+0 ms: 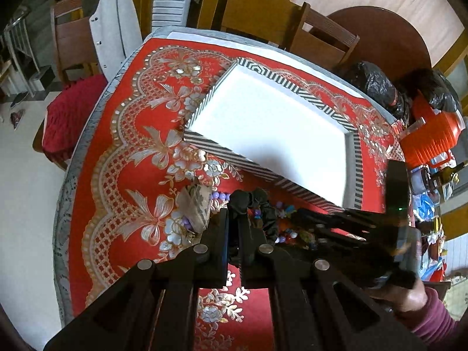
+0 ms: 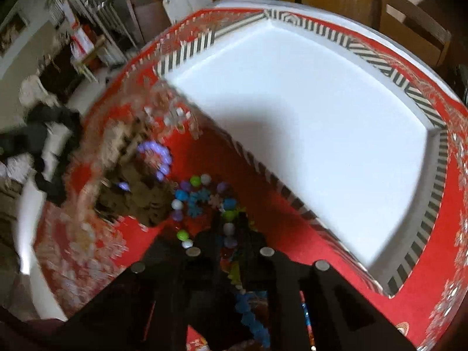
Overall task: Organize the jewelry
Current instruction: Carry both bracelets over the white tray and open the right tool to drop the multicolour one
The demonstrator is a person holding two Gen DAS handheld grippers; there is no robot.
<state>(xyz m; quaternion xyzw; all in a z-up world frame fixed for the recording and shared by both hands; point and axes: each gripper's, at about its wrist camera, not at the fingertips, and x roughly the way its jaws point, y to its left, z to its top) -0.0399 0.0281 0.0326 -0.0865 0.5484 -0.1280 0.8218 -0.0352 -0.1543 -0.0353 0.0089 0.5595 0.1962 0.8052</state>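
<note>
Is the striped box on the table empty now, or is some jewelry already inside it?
Empty. The striped box shows only a bare white bottom in both views; the colourful beads lie outside it on the red tablecloth.

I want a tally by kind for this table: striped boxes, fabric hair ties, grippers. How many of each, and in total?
Striped box: 1
Fabric hair ties: 2, the black hair tie in the left gripper, the beige hair tie on the tablecloth
Grippers: 2, the right gripper shut on a bead string
Total: 5
</note>
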